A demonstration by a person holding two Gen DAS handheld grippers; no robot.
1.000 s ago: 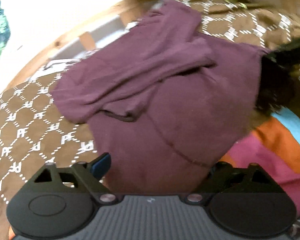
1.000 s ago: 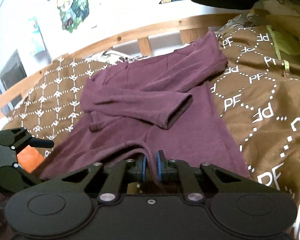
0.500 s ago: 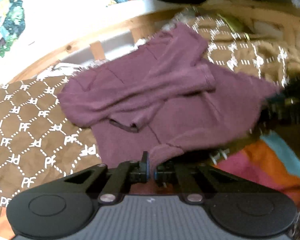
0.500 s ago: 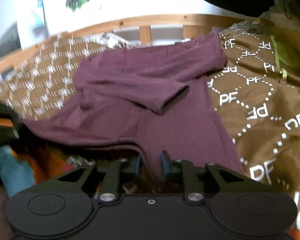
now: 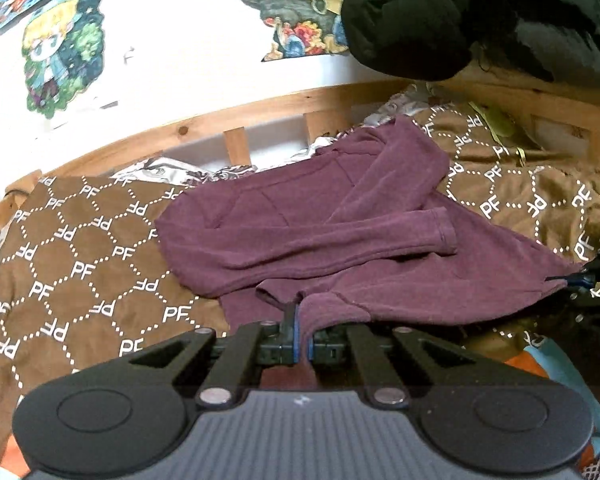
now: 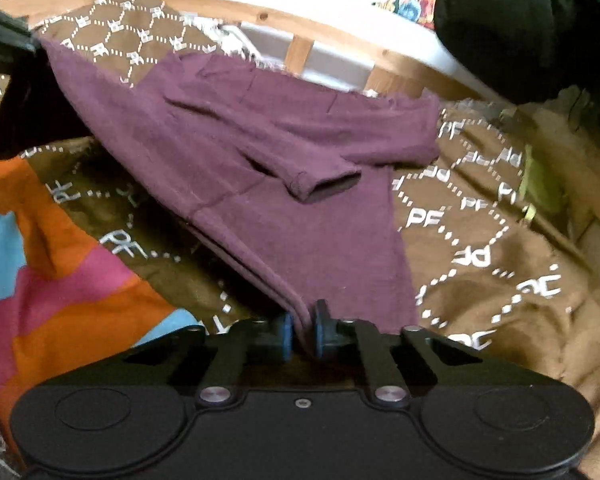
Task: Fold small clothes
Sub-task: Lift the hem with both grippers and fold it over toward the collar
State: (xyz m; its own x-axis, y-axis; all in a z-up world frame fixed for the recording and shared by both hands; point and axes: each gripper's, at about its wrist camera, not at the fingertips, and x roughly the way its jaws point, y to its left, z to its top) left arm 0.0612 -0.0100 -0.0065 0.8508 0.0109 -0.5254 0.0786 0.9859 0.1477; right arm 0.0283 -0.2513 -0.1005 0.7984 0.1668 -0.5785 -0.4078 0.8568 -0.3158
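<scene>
Your left gripper (image 5: pixel 302 334) and right gripper (image 6: pixel 300 334) each pinch a hem corner of the purple top (image 5: pixel 340 216), which stretches away over the brown blanket (image 5: pixel 80 264).

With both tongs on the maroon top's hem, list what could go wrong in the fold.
1. The left tongs and right tongs pinch only thin bits of the maroon top; the hem may slip out.
2. The crossed sleeve lies loose and could shift.
3. The brown blanket underneath is wrinkled, so the fold may land uneven.
</scene>
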